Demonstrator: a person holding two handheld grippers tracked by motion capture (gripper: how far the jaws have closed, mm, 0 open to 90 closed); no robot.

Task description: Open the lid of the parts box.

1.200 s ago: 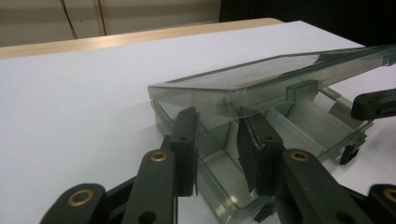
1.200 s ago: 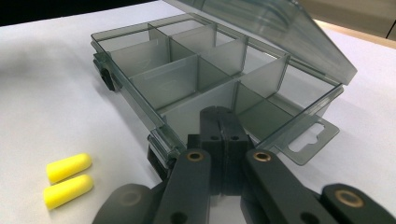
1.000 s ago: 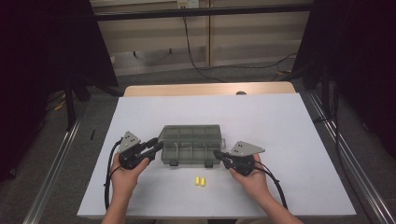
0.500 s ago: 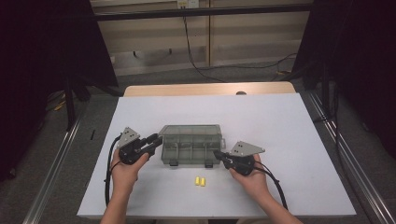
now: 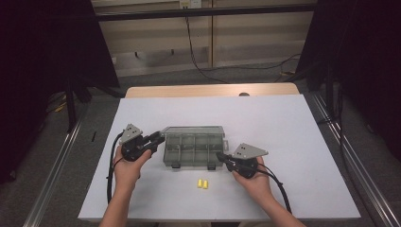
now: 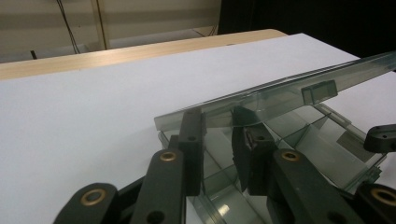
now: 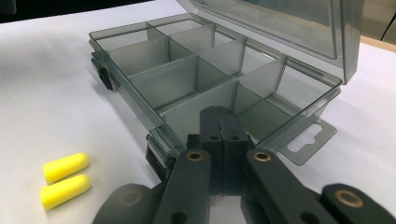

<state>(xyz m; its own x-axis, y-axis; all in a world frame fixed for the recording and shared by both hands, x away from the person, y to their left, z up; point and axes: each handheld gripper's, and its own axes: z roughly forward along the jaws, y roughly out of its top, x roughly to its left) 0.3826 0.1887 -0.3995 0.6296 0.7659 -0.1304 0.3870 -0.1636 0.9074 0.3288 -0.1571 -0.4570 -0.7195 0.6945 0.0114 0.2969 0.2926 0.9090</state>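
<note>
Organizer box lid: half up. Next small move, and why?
Probably swing the lid further back with the left gripper, whose jaws have just been closing around its edge. The right gripper, shut, presses on the box front wall; two yellow earplugs wait outside.

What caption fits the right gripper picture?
Shut right gripper presses on an open compartment box beside two yellow earplugs.

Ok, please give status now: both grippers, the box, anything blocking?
Left hand-held gripper closing on raised lid. Right hand-held gripper shut, against box front. Two earplugs lie clear.
</note>
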